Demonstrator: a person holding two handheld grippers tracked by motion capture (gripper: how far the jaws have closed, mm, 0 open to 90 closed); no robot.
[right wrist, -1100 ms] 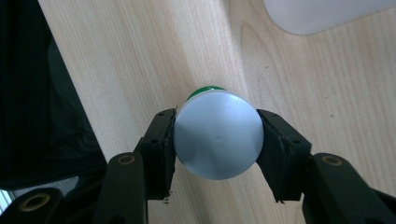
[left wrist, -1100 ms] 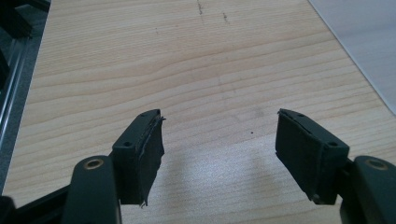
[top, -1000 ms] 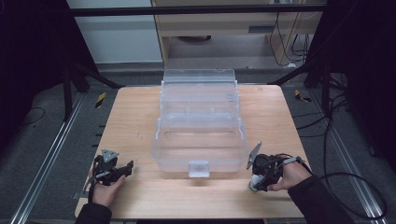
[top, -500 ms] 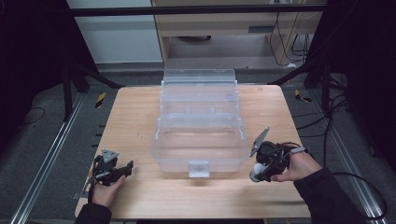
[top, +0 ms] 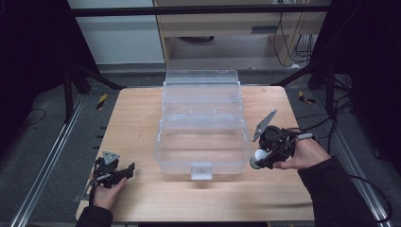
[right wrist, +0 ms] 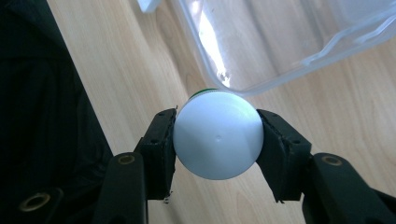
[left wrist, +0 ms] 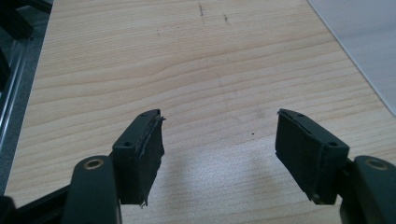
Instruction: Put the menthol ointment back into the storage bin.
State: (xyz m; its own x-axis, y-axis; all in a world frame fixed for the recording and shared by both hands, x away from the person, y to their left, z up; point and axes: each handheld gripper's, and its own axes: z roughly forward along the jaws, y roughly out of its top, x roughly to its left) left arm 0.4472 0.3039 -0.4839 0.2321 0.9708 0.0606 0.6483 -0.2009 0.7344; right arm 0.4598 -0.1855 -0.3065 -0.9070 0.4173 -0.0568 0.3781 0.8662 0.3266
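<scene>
Since the earlier frames, the right gripper [top: 259, 158] has been lifted and carried from the table's near right corner toward the right wall of the clear plastic organiser box [top: 201, 142], while the left gripper [top: 118, 172] has been kept where it was near the near left corner of the table [top: 137, 118].

A white round cap [right wrist: 217, 135], with a thin green rim seen just behind it, is clamped between the right gripper's jaws; whatever body lies under the cap is hidden. It is seen in the high view as a pale ball [top: 259, 154] held just off the box's near right corner, above the wood. The cap is gripped across its widest part, which is judged to keep it from slipping while it is carried. In the right gripper view the box's transparent rim [right wrist: 261, 84] lies just beyond the cap, so the object is probably being brought to the box's edge to be lowered inside.

The left gripper's jaws are held wide apart over bare wood [left wrist: 196, 84], with nothing between them. It seems parked there to stay clear of the box.
</scene>
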